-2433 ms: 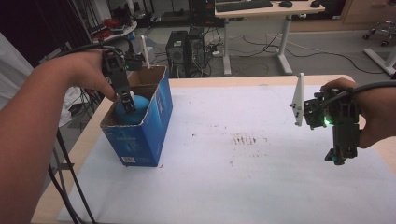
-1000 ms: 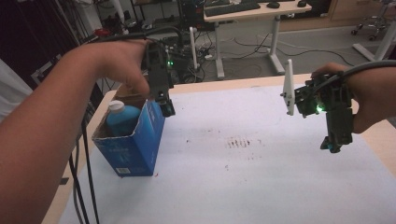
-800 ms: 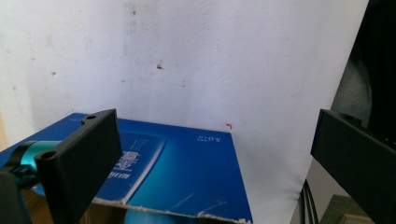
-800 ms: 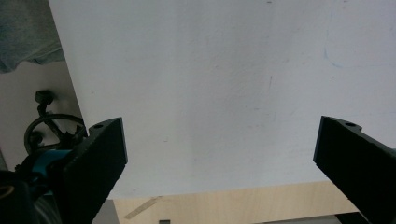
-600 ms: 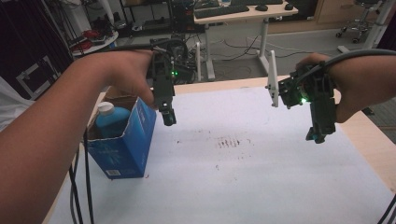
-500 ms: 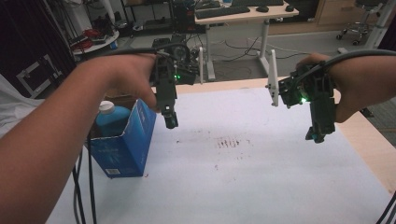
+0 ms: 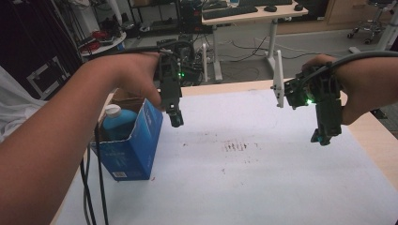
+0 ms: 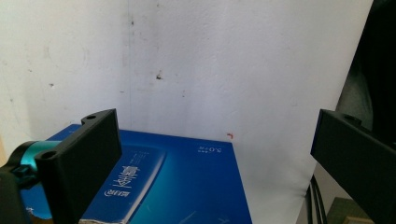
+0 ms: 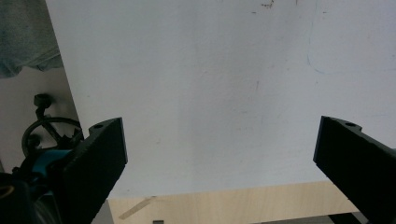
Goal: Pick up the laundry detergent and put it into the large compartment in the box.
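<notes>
An open blue carton (image 7: 133, 147) stands at the left of the white-covered table (image 7: 244, 187). A blue bottle (image 7: 114, 127) with a white cap sits upright inside it. My left gripper (image 7: 175, 119) hangs in the air just right of the carton's top, jaws pointing down. In the left gripper view that gripper (image 8: 215, 140) is open and holds nothing, with the carton's printed blue side (image 8: 187, 182) below it. My right gripper (image 7: 322, 137) hovers over the right part of the table. The right gripper view shows this gripper (image 9: 219, 149) open over bare white sheet (image 9: 210, 84).
A patch of dark smudges (image 7: 237, 146) marks the middle of the sheet. The bare wooden table edge (image 7: 375, 136) runs along the right. Black cables (image 7: 91, 187) hang off the left side. Desks and chairs (image 7: 244, 18) stand on the floor beyond the table.
The left gripper has come up out of the carton, where it was at the bottle, and moved right with nothing in it. The right gripper has stayed about where it was.
</notes>
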Demonstrator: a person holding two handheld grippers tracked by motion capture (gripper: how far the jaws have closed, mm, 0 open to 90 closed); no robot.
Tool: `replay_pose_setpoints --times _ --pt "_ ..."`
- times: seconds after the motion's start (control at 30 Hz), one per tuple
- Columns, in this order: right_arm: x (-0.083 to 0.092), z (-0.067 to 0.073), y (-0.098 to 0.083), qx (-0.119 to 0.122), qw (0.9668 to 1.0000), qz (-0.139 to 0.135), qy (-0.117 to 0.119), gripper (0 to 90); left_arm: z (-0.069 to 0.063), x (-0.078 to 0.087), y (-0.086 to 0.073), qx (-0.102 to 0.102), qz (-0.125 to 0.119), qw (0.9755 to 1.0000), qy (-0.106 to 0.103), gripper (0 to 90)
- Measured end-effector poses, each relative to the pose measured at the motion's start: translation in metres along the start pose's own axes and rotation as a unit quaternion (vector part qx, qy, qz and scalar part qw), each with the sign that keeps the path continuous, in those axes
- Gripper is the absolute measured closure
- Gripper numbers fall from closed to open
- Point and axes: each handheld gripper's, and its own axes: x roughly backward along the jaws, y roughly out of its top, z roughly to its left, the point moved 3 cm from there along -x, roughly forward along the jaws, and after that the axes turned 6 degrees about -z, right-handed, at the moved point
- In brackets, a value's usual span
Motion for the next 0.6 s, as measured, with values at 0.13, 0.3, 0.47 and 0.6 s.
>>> replay_pose_setpoints --times 0.13,0.3,0.47,0.6 --pt "-0.0024 -0.0019 0.0008 0.001 1.0 0.002 0.002 1.8 0.0023 -0.0042 -0.0014 0.002 -0.001 1.0 -0.002 1.8" --pt "-0.0031 -0.0036 0.0012 0.001 1.0 0.002 0.002 1.8 0.0048 -0.0055 -0.001 0.002 -0.002 1.0 -0.004 1.8" --pt "-0.0044 -0.0051 0.0008 0.001 1.0 0.003 0.003 1.8 0.0069 -0.0061 -0.0015 0.002 -0.001 1.0 -0.007 1.8" --pt "-0.0045 -0.0056 0.0011 0.0 1.0 0.003 0.003 1.8 0.0079 -0.008 -0.002 0.003 -0.002 1.0 -0.008 1.8"
